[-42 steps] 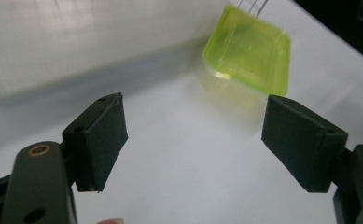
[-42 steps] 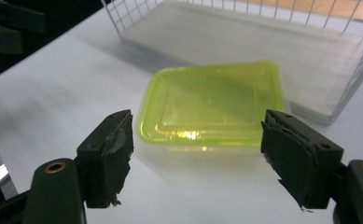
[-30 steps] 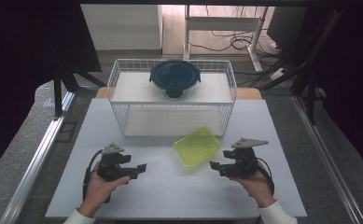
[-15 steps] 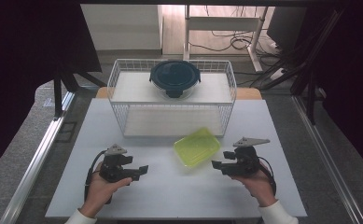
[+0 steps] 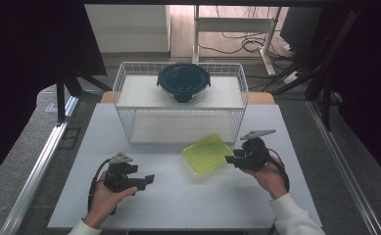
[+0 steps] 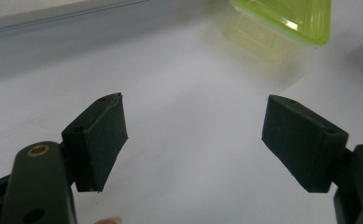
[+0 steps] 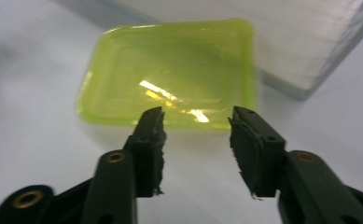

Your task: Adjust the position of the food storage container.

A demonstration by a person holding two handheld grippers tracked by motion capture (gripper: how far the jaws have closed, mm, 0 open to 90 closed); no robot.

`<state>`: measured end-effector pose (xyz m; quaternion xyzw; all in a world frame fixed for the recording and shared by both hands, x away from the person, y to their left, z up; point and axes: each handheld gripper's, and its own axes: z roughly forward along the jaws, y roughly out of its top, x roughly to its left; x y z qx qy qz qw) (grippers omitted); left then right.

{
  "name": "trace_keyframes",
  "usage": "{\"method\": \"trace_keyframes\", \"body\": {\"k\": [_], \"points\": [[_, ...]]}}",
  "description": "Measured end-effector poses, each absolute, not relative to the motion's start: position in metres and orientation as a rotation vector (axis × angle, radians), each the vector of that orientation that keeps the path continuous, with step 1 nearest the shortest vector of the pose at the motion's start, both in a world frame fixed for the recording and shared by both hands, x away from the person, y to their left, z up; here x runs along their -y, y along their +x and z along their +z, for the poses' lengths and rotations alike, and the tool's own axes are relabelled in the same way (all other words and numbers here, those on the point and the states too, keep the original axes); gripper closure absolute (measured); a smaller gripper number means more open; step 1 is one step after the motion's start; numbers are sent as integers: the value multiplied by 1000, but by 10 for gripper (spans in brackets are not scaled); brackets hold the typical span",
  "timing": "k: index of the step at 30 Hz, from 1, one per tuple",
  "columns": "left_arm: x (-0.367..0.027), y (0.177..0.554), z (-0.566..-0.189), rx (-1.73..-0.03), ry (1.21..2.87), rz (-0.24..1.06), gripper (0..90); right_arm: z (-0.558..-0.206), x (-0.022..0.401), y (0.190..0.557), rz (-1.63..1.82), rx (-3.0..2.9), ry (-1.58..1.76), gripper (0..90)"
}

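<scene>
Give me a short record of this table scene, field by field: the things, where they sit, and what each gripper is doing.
table: white top
container: yellow-green, lidded, in front of the basket
basket: white wire, at the far side of the table
dark round lid, on the basket's upper shelf
right gripper: at the container's edge, jaws just been closing, nothing between them
left gripper: open, empty, over bare table

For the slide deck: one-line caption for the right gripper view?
Right gripper, jaws closing but still apart, nears the edge of the yellow-green container on the white table.
</scene>
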<state>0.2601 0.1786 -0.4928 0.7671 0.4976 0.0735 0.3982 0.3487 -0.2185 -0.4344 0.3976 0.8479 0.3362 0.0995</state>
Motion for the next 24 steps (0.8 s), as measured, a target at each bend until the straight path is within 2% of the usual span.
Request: {"method": "trace_keyframes", "body": {"k": [1,2,9,11,24], "points": [[-178,261,-493,-1260,1939,186,210,-432,216,359,938,-2515,1173,667],[-179,261,-493,-1257,1941,186,210,-432,216,359,938,-2515,1173,667],[-181,262,-495,-1272,1937,167,211,-443,204,397,731,-2530,1150,879],[-182,261,-495,-1272,1937,164,211,-451,201,408,687,-2524,1129,888],[-182,259,-497,-1294,1946,179,212,-471,192,426,610,-2527,1025,889]]}}
